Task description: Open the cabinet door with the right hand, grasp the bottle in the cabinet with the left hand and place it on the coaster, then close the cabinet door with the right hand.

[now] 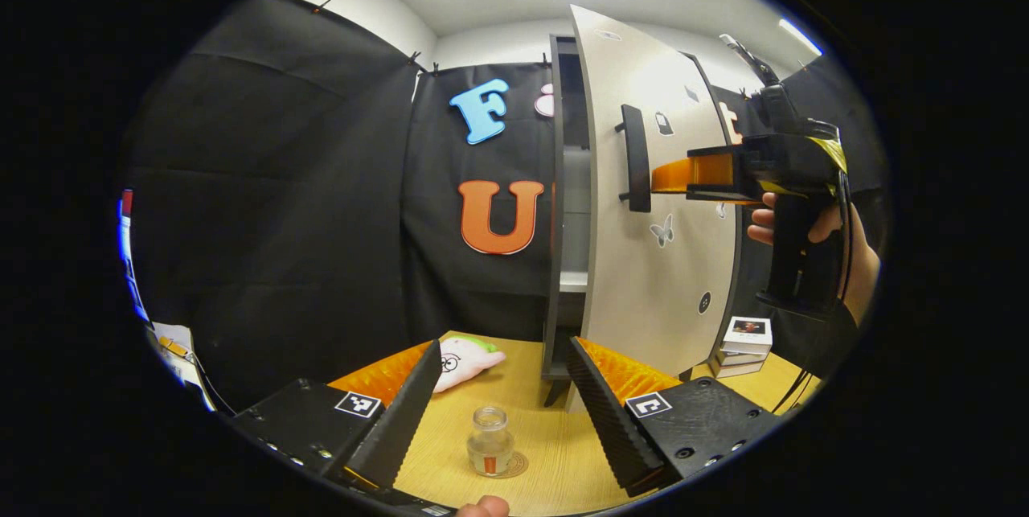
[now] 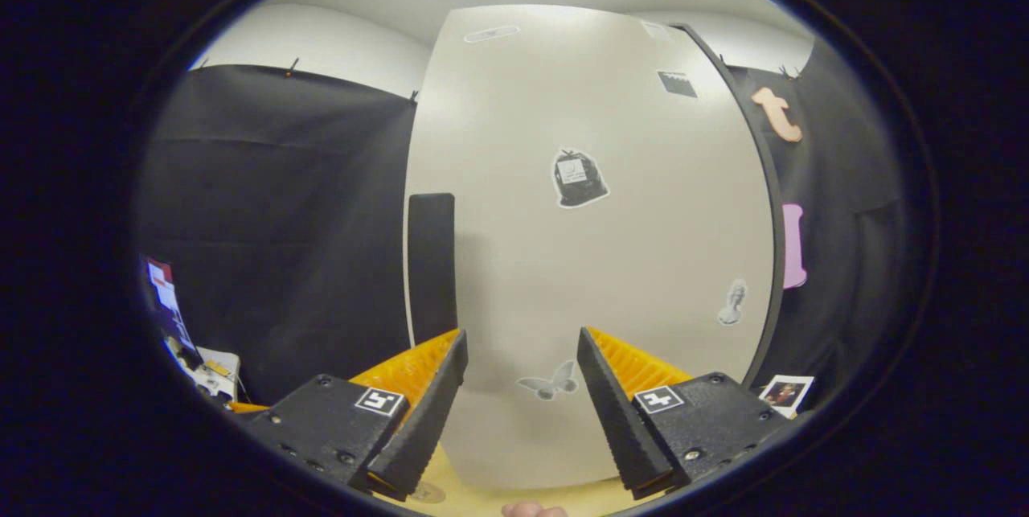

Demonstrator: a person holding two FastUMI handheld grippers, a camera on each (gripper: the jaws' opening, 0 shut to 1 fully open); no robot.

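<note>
A small clear glass bottle (image 1: 490,445) with an orange label stands upright on a round coaster (image 1: 517,465) on the wooden table. My left gripper (image 1: 503,342) hovers open above it, one finger on each side and both clear of the glass. Behind, the pale cabinet door (image 1: 667,260) stands partly open, and the dark inside with a shelf (image 1: 572,280) shows past its edge. A hand holds my right gripper (image 1: 657,177), whose tips point at the door face just right of the black handle (image 1: 635,159). In the right gripper view that gripper (image 2: 521,333) is open before the door (image 2: 595,260), with the handle (image 2: 432,260) to its left.
A pink, white and green plush toy (image 1: 466,356) lies on the table (image 1: 555,420) left of the cabinet foot. A stack of small boxes (image 1: 744,344) sits to the cabinet's right. Papers (image 1: 173,348) lie at the far left edge.
</note>
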